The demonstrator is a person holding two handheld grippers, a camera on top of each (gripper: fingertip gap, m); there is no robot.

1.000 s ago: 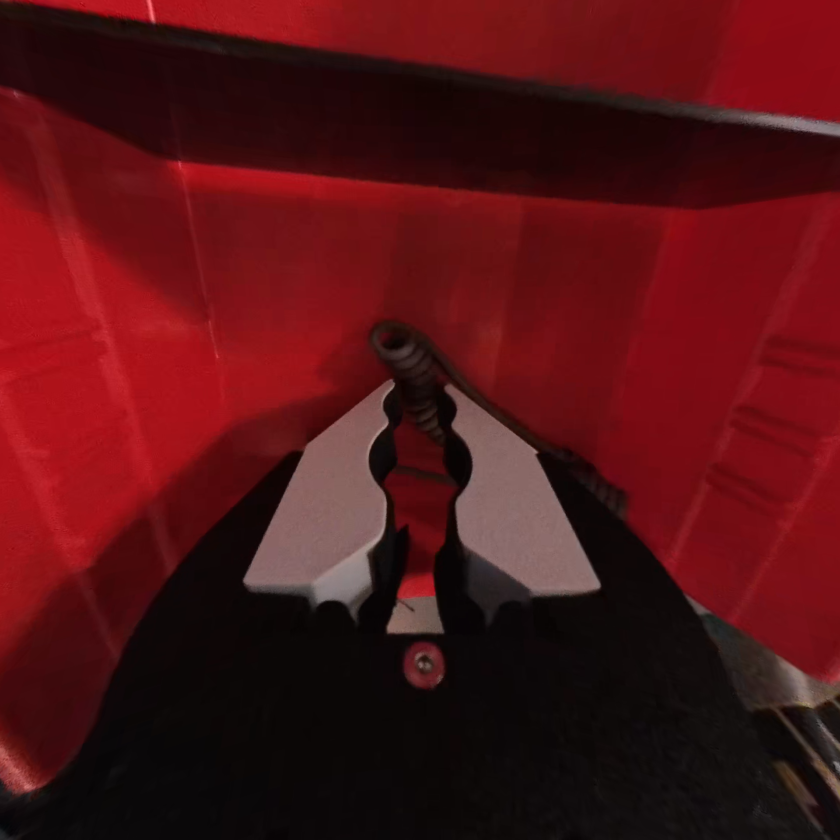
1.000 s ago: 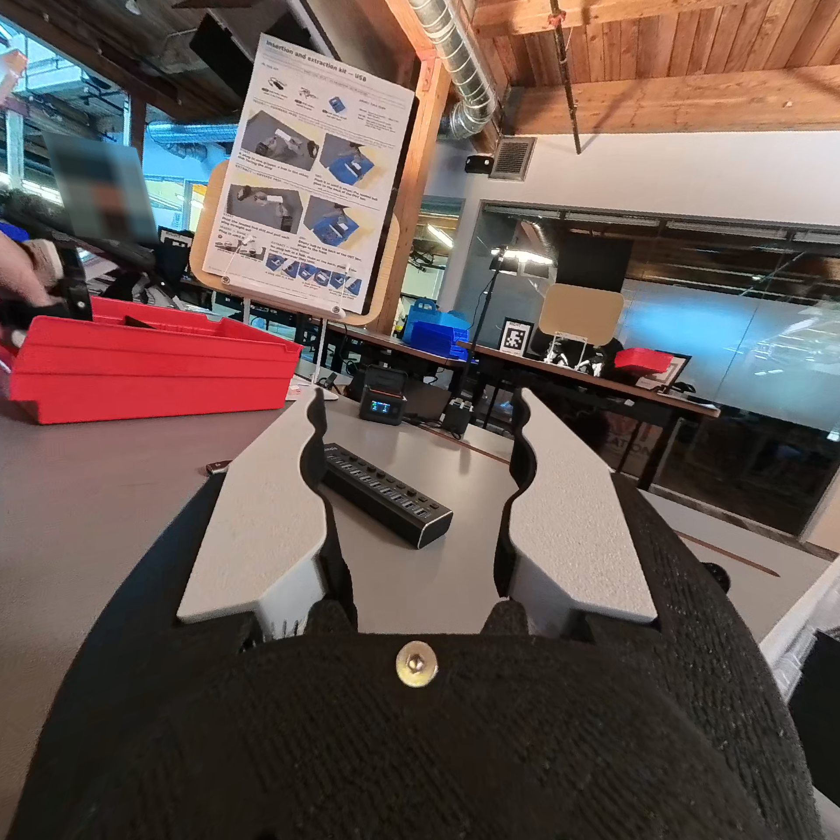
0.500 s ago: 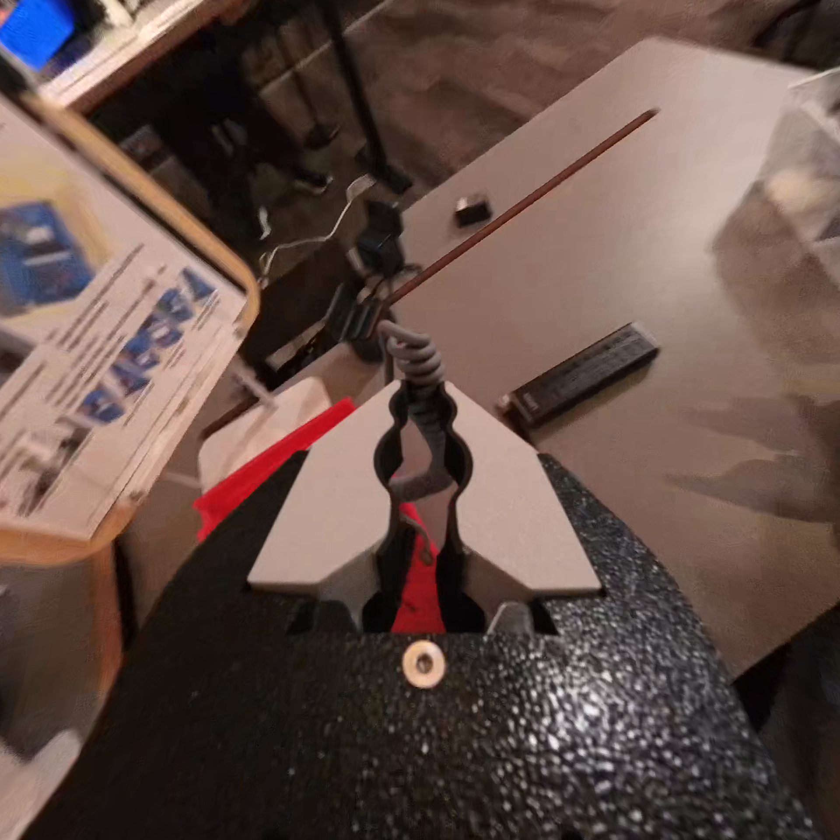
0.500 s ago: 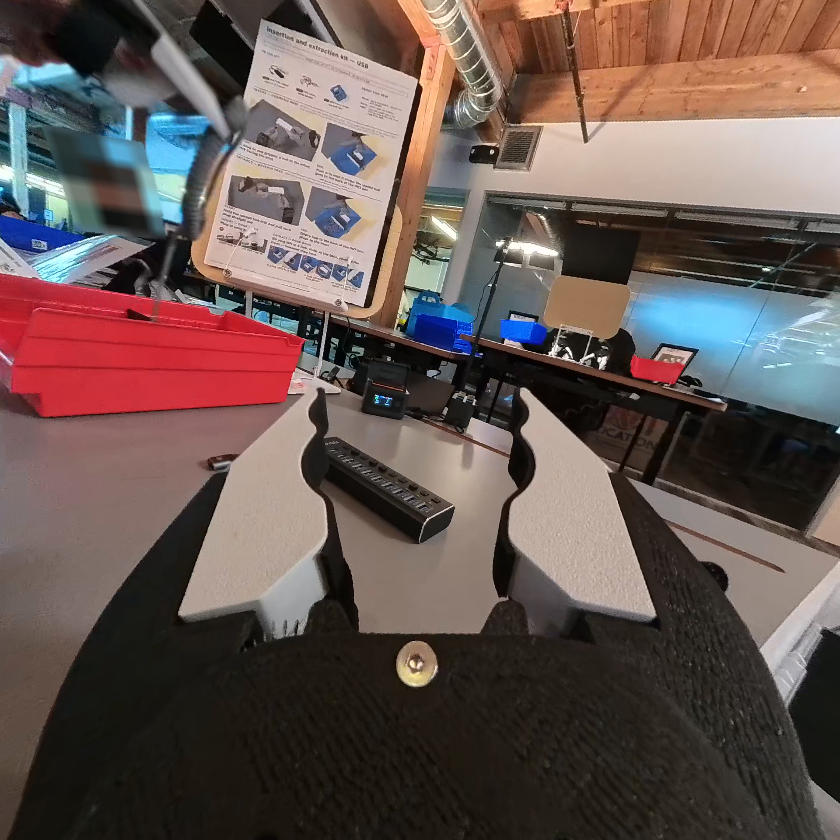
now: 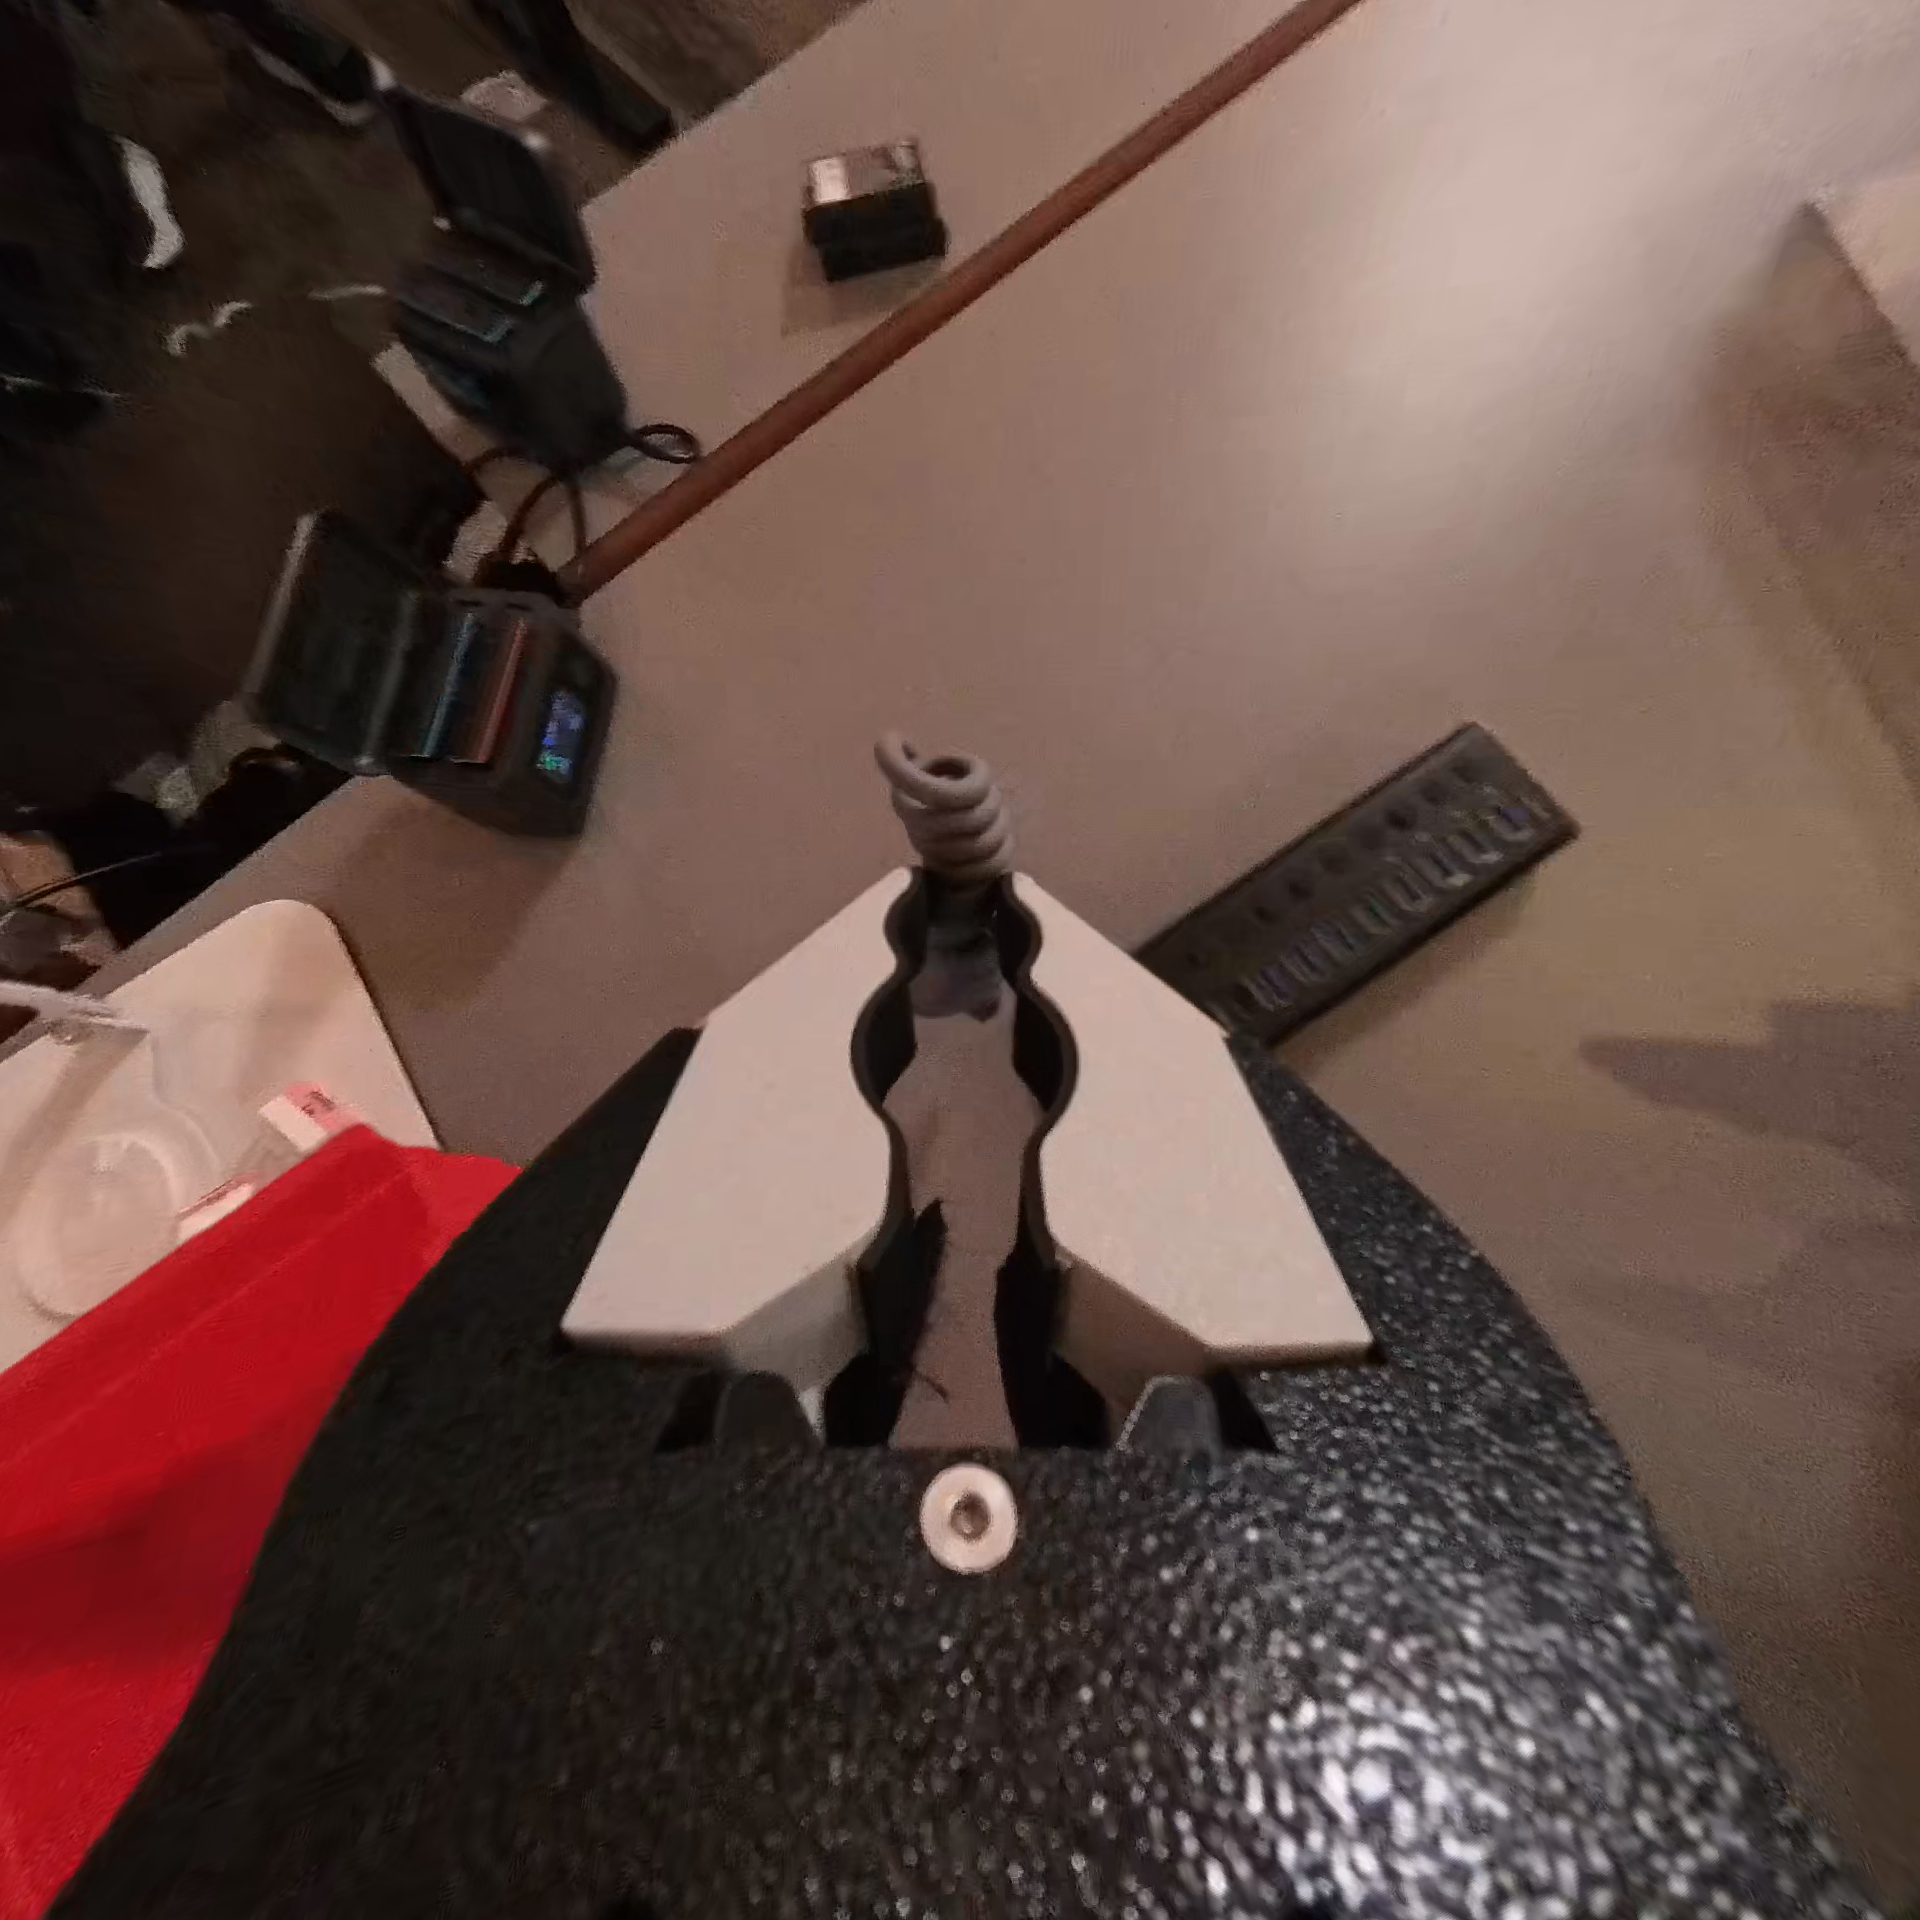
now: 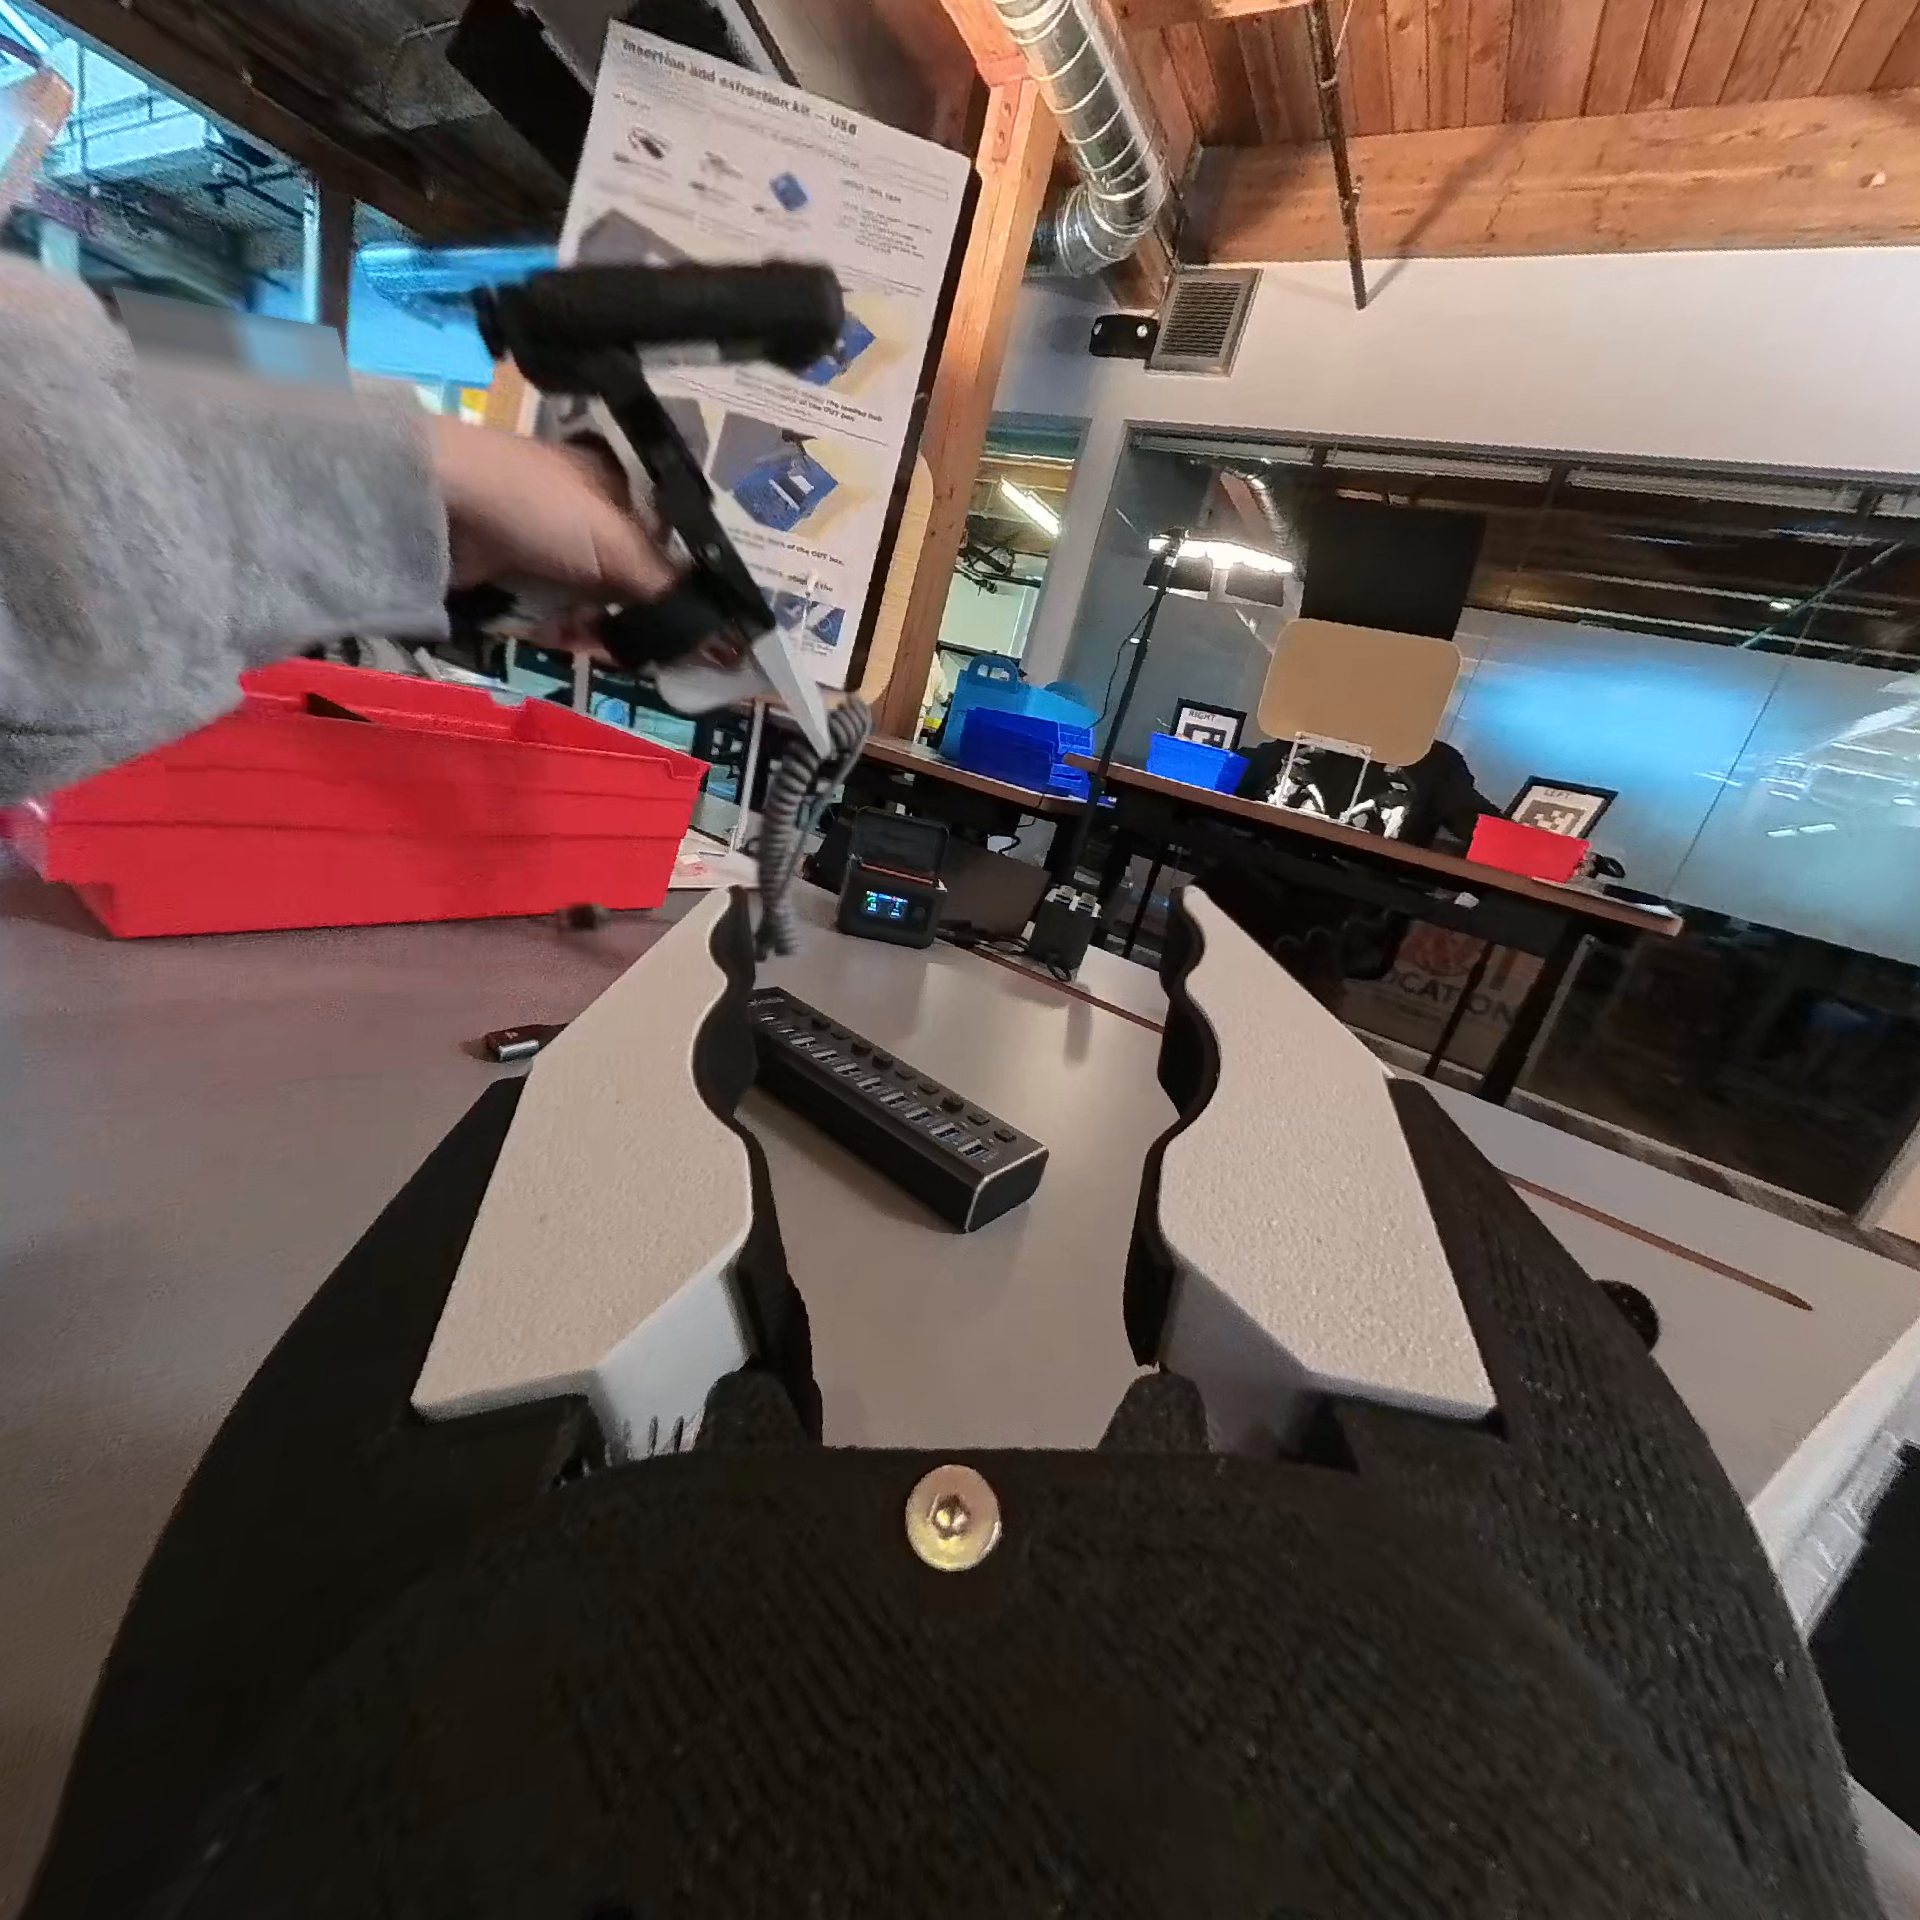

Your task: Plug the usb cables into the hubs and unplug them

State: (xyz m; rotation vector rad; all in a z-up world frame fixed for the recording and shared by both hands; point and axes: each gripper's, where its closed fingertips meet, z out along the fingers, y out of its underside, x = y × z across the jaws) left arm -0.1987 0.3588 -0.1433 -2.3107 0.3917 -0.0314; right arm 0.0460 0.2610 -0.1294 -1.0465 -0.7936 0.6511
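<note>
My left gripper (image 5: pixel 958 894) is shut on a grey coiled USB cable (image 5: pixel 951 805) and holds it in the air above the table. In the right wrist view the left gripper (image 6: pixel 821 732) hangs above the table's far left, with the coiled cable (image 6: pixel 784 831) dangling from its tips. A long black USB hub (image 5: pixel 1382 888) lies on the grey table to the right of the left gripper. My right gripper (image 6: pixel 956 914) is open and empty, low over the table, with the hub (image 6: pixel 899 1107) lying ahead between its fingers.
A red bin (image 6: pixel 364 800) stands at the table's left; it also shows in the left wrist view (image 5: pixel 156 1351). A small black device with a lit screen (image 6: pixel 894 883) sits at the far edge. A small dark connector (image 6: pixel 520 1039) lies on the table. An instruction poster (image 6: pixel 769 343) stands behind. My right fingertips sit around 25 centimetres from my left ones.
My left gripper has lifted the coiled cable out of the red bin and carried it right, over the table toward the hub. My right gripper has stayed open and almost still.
</note>
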